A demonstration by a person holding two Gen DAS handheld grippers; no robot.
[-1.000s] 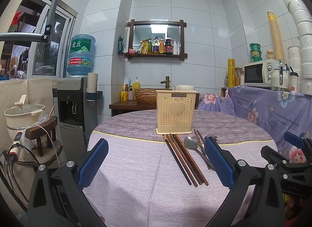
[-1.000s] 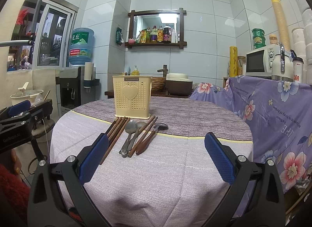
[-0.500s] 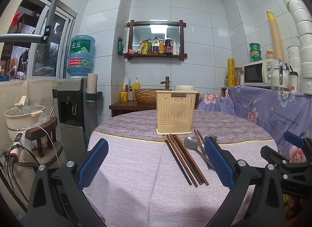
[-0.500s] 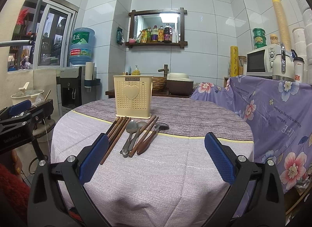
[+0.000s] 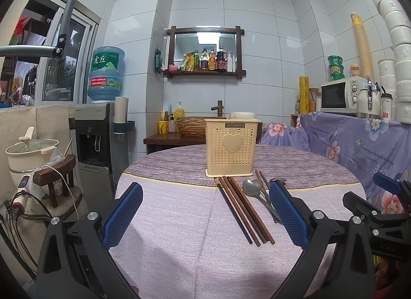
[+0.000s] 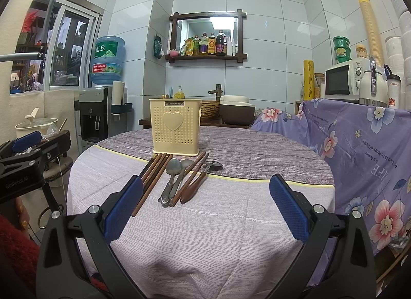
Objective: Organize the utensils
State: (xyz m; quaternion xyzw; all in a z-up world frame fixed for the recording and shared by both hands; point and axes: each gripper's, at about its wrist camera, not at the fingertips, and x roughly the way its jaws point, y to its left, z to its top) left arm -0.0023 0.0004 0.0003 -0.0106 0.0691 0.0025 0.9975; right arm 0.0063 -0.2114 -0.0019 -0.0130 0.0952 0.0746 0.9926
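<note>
Nothing on the table has shifted since a second ago, and both tongs hang where they were, only a hair nearer in the right wrist view. Left tongs (image 5: pixel 205 211) stand released, blue pads wide apart and holding nothing, above the near part of the round table (image 5: pixel 179 234). Between their pads and slightly toward the right pad lie the dark chopsticks (image 5: pixel 244 211), a tight bundle fanning toward the camera; just right of them a metal spoon (image 5: pixel 250 188) lies half hidden behind the right pad (its handle runs out of sight there). Straight ahead, beyond the utensils, stands the cream utensil holder (image 5: pixel 231 148), upright, its base touching the far tips of the chopsticks.

Right tongs (image 6: pixel 205 211) are likewise released and empty. Ahead of them and toward their left pad lie the chopsticks (image 6: pixel 154 175), two metal spoons (image 6: pixel 172 178) side by side, another pair of brown chopsticks (image 6: pixel 190 178), and a wooden-handled spoon (image 6: pixel 203 178). Beyond these stands the utensil holder (image 6: pixel 176 126). At this view's far left edge the left tongs (image 6: pixel 25 144) show from the side.
</note>
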